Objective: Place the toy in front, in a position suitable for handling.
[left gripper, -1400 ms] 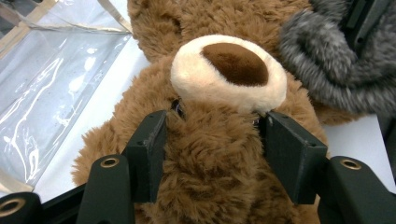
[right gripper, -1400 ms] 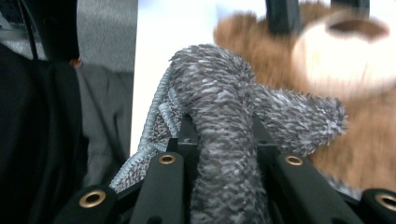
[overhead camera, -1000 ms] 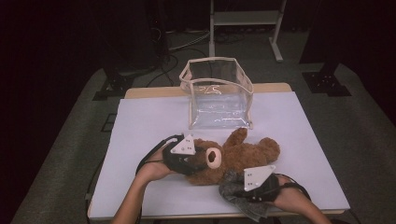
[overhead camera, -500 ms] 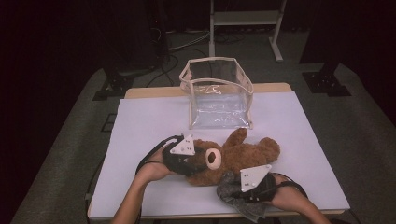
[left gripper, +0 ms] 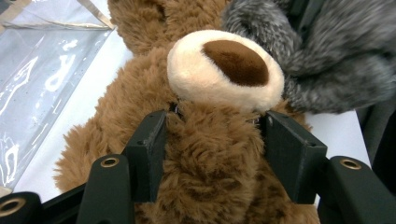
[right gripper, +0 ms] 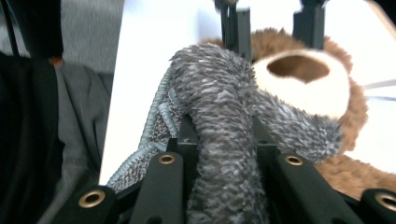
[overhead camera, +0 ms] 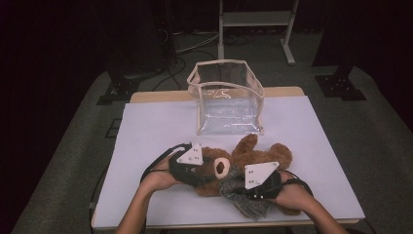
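A brown teddy bear [overhead camera: 265, 152] lies on its back on the white table top [overhead camera: 156, 131]. My left gripper [overhead camera: 208, 171] is shut on the bear's head [left gripper: 210, 140]; its jaws press into the fur on both sides just below the cream snout [left gripper: 224, 70]. My right gripper [overhead camera: 244, 187] is shut on a grey fuzzy knitted cloth [right gripper: 219, 102], which bunches between its jaws. The cloth [overhead camera: 246, 201] drapes from the bear's snout [right gripper: 303, 81] down to the table's front edge. In the left gripper view the grey cloth [left gripper: 327, 60] touches the snout.
A clear plastic bag with cream trim [overhead camera: 229, 100] stands open at the back middle of the table. A grey stand [overhead camera: 255, 19] and cables are on the floor behind. The left half of the table top is bare.
My right gripper has moved left and slightly up with the grey cloth, bringing it against the bear's face. The left gripper and the bear have stayed put.
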{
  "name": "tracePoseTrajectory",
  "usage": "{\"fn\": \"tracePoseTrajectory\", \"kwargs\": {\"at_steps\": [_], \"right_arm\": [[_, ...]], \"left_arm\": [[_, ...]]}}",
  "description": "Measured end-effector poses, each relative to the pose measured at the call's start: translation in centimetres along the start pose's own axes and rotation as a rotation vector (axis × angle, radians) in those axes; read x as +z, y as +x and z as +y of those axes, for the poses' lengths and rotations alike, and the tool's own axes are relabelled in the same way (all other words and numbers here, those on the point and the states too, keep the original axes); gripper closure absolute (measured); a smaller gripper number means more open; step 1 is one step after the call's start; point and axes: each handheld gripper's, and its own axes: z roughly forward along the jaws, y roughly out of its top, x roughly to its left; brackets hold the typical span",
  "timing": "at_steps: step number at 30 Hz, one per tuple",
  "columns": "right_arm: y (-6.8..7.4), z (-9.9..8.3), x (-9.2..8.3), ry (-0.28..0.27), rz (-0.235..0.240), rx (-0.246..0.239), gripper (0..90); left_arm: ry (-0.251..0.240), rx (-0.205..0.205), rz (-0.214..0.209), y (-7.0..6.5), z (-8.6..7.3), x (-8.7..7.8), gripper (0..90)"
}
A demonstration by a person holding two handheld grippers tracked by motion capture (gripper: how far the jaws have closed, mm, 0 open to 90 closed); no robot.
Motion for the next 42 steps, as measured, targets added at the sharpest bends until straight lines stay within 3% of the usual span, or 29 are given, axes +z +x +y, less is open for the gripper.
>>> {"fn": "tracePoseTrajectory", "kwargs": {"at_steps": [8,12,15,21,26,27,31,34,39,40,42], "right_arm": [[1.2,-2.6,-3.4,0.009,-0.029,0.038,72.0],[1.1,-3.0,-5.0,-0.004,-0.058,0.058,72.0],[0.3,-2.1,-4.8,-0.012,-0.074,0.047,72.0],[-1.3,-0.3,-2.8,-0.032,-0.068,0.027,71.8],[-1.2,-1.1,-3.2,-0.031,-0.037,0.044,71.8],[-1.1,-1.9,-4.1,-0.04,-0.035,0.07,71.7],[-1.4,-3.3,-6.3,-0.045,-0.064,0.105,71.6],[-2.2,-3.3,-7.2,-0.045,-0.087,0.123,71.5],[-4.1,-2.5,-6.4,-0.047,-0.083,0.127,71.4],[-5.1,-2.3,-5.6,-0.043,-0.065,0.133,71.4],[-5.7,-2.6,-4.9,-0.037,-0.025,0.16,71.0]], "left_arm": [[0.007,0.01,-0.003,-0.2,0.1,0.0,41.0],[0.012,0.008,0.0,-0.2,0.2,0.1,41.0],[0.022,0.018,0.0,-0.2,0.3,0.2,41.0],[0.04,0.049,-0.003,-0.5,0.3,0.1,41.0],[0.029,0.046,-0.013,-0.7,0.1,0.0,40.9],[0.031,0.055,-0.013,-0.7,0.2,0.0,40.9],[0.036,0.055,-0.013,-0.8,0.3,0.1,40.9],[0.043,0.059,-0.018,-0.7,0.4,0.2,40.9],[0.04,0.061,-0.028,-0.8,0.3,0.1,40.9],[0.039,0.062,-0.03,-0.9,0.2,0.1,40.8],[0.034,0.06,-0.034,-0.8,0.1,0.0,40.7]]}}
